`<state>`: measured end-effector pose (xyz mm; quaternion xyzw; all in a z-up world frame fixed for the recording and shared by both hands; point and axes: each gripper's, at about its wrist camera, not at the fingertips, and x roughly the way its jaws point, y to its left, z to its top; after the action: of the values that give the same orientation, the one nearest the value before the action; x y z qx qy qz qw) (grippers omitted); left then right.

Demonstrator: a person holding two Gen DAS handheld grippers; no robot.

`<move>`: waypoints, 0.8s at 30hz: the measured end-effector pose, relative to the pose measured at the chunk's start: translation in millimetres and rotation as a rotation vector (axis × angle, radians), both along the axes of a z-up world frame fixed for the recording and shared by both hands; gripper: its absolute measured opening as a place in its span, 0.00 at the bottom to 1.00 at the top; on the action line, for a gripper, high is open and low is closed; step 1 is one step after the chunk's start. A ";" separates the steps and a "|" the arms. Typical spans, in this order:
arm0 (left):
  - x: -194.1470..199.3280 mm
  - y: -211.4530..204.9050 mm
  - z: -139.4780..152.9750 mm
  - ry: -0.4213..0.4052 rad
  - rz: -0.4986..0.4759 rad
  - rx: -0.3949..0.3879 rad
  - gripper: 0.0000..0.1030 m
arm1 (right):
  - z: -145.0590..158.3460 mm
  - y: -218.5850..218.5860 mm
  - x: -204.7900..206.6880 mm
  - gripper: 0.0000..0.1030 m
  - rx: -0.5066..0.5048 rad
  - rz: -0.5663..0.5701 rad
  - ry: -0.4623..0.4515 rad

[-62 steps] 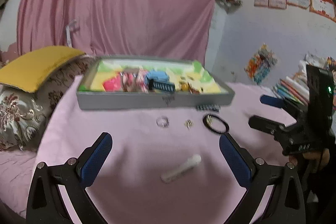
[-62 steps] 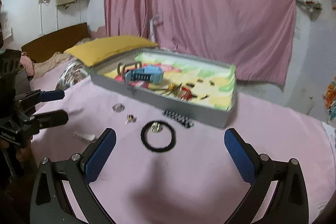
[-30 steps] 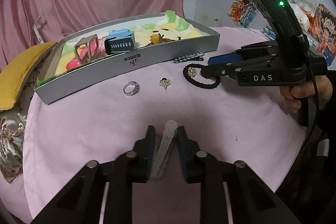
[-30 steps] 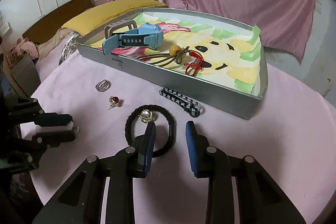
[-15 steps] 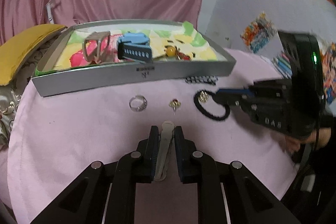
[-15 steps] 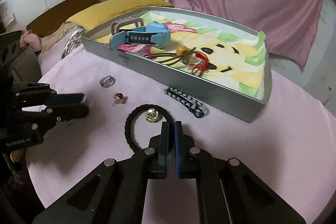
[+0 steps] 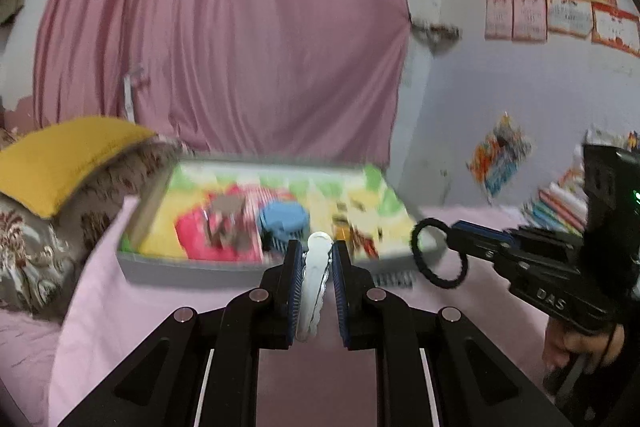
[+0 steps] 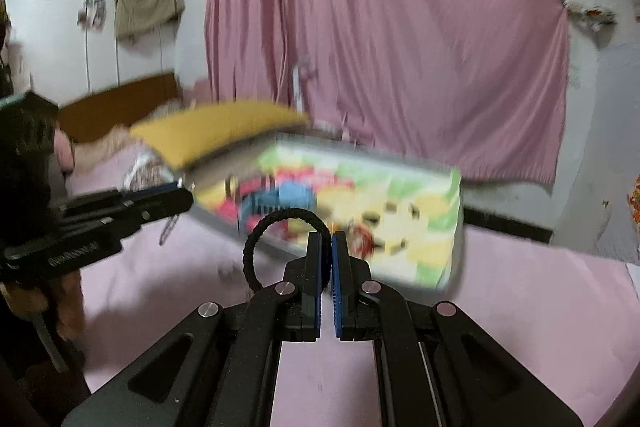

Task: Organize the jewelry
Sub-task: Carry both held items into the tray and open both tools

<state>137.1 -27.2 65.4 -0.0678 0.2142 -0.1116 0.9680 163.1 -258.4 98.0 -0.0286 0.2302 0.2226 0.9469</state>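
Note:
My left gripper (image 7: 314, 247) is shut on a white hair clip (image 7: 316, 267), held up off the pink tablecloth. The right gripper (image 8: 327, 239) is shut on a black hair-tie ring (image 8: 284, 215), which hangs out to the left of its fingers. In the left wrist view the right gripper (image 7: 456, 227) reaches in from the right with the ring (image 7: 416, 251) dangling at its tip. Ahead of both lies the grey tray (image 7: 240, 273) with a colourful lining and a blue watch (image 7: 284, 219) inside. The left gripper (image 8: 176, 199) shows at the left of the right wrist view.
A dark beaded bracelet (image 7: 394, 279) lies on the cloth against the tray's front wall. A yellow pillow (image 7: 60, 163) and a patterned cushion (image 7: 36, 251) sit left of the tray. Stacked books (image 7: 560, 203) stand at the right, a pink curtain (image 7: 224, 39) behind. A person's hand (image 7: 580, 347) holds the right gripper.
The right jaws have closed on the black ring. Both grippers have risen off the table with their items and tipped up, and the loose ring and earring have dropped out of view.

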 end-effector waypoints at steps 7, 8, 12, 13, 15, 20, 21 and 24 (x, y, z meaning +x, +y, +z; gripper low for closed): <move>20.3 6.4 20.8 -0.120 0.072 -0.016 0.14 | 20.2 3.7 9.3 0.04 0.133 -0.036 -0.127; 26.0 7.1 22.7 -0.129 0.079 -0.004 0.14 | 20.3 5.5 14.9 0.04 0.145 -0.042 -0.135; 47.4 8.0 21.7 -0.140 0.097 0.034 0.14 | 15.6 14.2 32.4 0.04 0.143 -0.057 -0.139; 51.7 9.0 20.4 -0.136 0.101 0.038 0.14 | 13.4 16.5 38.0 0.04 0.136 -0.063 -0.139; 62.2 11.4 16.4 -0.119 0.105 0.038 0.14 | 9.8 19.7 47.2 0.04 0.135 -0.069 -0.127; 82.8 17.4 4.7 -0.059 0.111 0.014 0.14 | -0.3 28.0 66.9 0.04 0.116 -0.087 -0.076; 86.0 18.1 2.9 -0.041 0.110 0.011 0.14 | -2.6 28.0 65.9 0.04 0.108 -0.091 -0.068; 94.0 19.6 -4.3 0.015 0.110 0.011 0.14 | -9.3 29.8 72.1 0.04 0.090 -0.092 -0.023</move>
<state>231.1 -7.6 61.1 -0.0749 0.2179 -0.0566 0.9714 235.1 -228.5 88.7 0.0223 0.2102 0.1887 0.9590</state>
